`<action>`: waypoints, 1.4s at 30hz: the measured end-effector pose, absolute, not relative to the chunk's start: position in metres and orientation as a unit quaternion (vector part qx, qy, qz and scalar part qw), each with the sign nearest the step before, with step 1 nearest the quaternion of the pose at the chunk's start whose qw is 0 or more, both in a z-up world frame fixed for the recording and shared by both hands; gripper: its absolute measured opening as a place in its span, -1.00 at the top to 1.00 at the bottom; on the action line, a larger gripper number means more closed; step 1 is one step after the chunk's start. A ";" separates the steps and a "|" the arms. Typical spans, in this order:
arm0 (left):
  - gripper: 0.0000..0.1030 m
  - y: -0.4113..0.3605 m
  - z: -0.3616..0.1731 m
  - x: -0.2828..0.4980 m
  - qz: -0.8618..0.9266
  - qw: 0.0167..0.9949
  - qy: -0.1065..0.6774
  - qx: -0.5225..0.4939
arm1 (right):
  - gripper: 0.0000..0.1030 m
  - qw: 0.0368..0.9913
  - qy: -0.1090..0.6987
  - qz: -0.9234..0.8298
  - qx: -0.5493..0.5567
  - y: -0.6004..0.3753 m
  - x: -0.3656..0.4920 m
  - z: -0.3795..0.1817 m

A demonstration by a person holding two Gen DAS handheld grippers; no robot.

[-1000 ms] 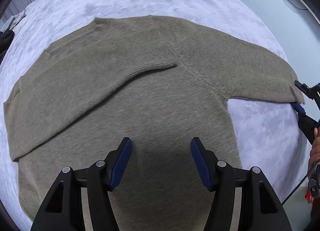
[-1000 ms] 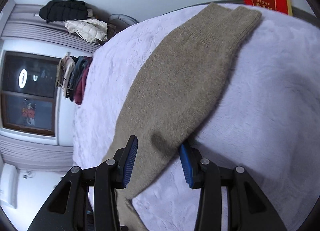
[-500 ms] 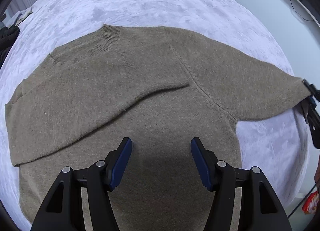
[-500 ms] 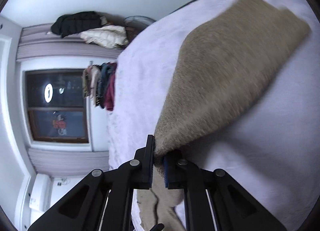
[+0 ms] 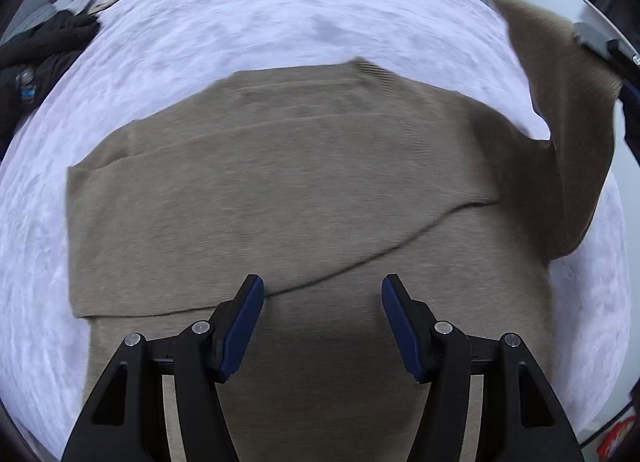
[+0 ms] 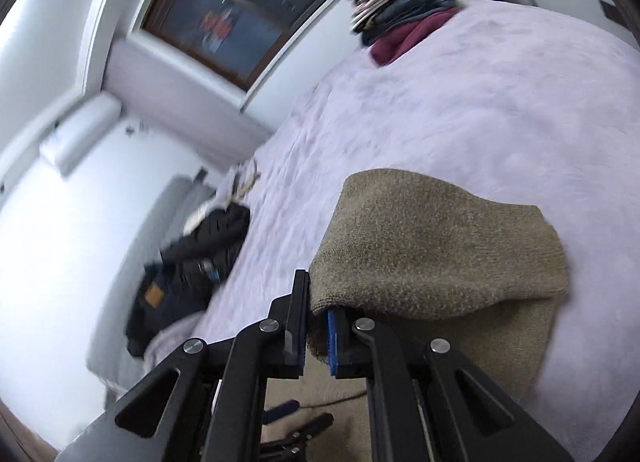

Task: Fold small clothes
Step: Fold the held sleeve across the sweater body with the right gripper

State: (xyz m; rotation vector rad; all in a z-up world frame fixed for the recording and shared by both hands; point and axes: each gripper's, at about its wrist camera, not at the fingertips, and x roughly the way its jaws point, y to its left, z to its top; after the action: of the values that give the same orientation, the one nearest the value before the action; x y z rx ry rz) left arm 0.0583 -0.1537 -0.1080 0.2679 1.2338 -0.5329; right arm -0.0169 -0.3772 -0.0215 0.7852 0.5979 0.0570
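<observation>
A taupe knit sweater [image 5: 304,190] lies flat on the pale lilac bed cover [image 5: 248,18], one sleeve folded across its chest. My left gripper [image 5: 322,310] hangs open above the lower body of the sweater, nothing between its blue pads. The other sleeve [image 5: 568,134] is lifted off the bed at the right, where part of my right gripper [image 5: 612,58] shows at its cuff. In the right wrist view my right gripper [image 6: 318,326] is shut on the sleeve cuff [image 6: 432,246], which drapes over its fingers.
A dark jacket [image 6: 188,262] lies at the bed's far left edge, also seen as the dark jacket [image 5: 36,50]. A stack of folded clothes [image 6: 404,18] sits at the far corner by the window. A red packet [image 5: 616,438] lies beyond the bed's near right edge.
My right gripper closed on the right sleeve's cuff, lifted it off the bed and swung it inward while rolling. My left gripper slid sideways over the sweater, still open.
</observation>
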 end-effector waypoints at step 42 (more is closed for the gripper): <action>-0.22 0.091 -0.121 0.069 -0.181 0.793 0.580 0.043 | 0.05 0.827 0.538 0.159 0.047 -0.090 0.095 -0.133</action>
State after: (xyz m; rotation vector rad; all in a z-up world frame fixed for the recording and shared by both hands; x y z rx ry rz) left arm 0.0685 0.0907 -0.1206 0.0934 1.2468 -0.3883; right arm 0.0952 -0.0903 -0.1329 0.0992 1.1425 0.3386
